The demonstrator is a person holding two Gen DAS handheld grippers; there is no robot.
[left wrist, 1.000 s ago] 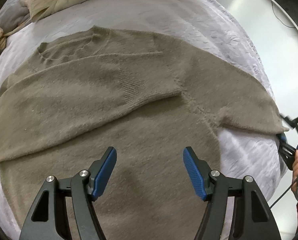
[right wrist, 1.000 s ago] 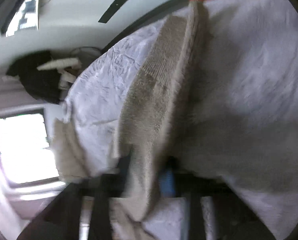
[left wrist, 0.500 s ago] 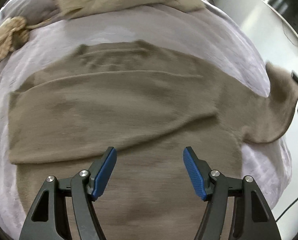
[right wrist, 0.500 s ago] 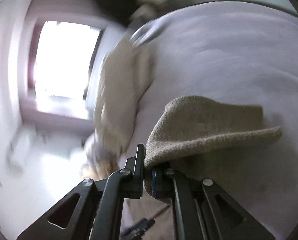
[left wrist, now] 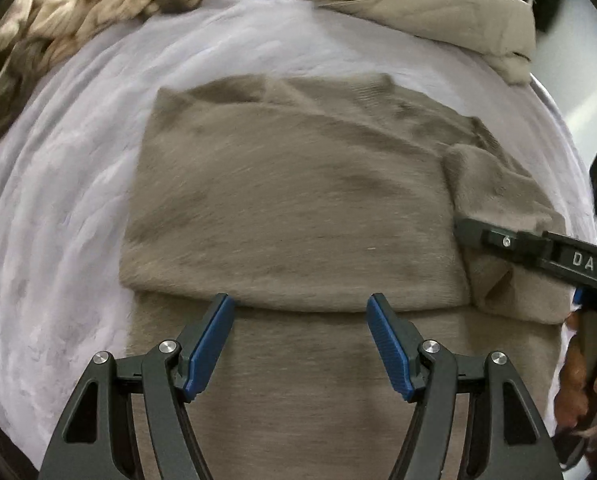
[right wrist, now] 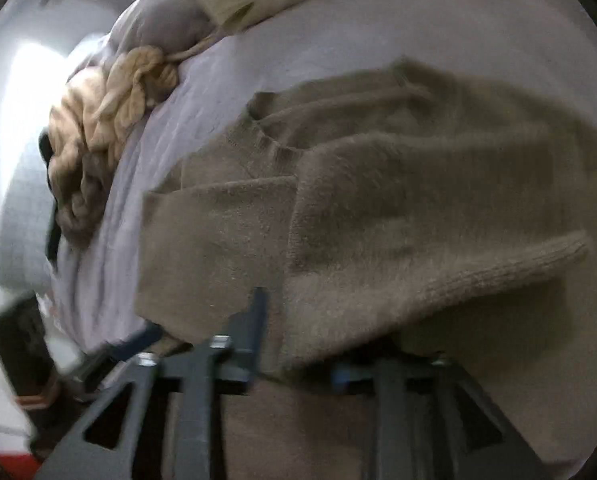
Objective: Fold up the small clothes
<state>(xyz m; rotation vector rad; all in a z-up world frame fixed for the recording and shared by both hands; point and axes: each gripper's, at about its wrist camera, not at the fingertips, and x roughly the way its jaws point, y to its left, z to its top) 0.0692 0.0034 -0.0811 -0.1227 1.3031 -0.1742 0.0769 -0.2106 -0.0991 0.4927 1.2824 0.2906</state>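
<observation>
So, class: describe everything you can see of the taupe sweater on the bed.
The taupe sweater is a fuzzy knit with a ribbed neckline and cuff. It lies flat on the lilac bedspread, one sleeve folded across the chest. The other sleeve is doubled inward, draped over the right gripper. The left gripper hovers open above its lower body.

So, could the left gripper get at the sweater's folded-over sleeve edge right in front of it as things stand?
Probably yes. The left gripper is open above the sweater, its fingers either side of the sleeve's edge, with nothing between. The right gripper is off to the right side, out of that path.
</observation>
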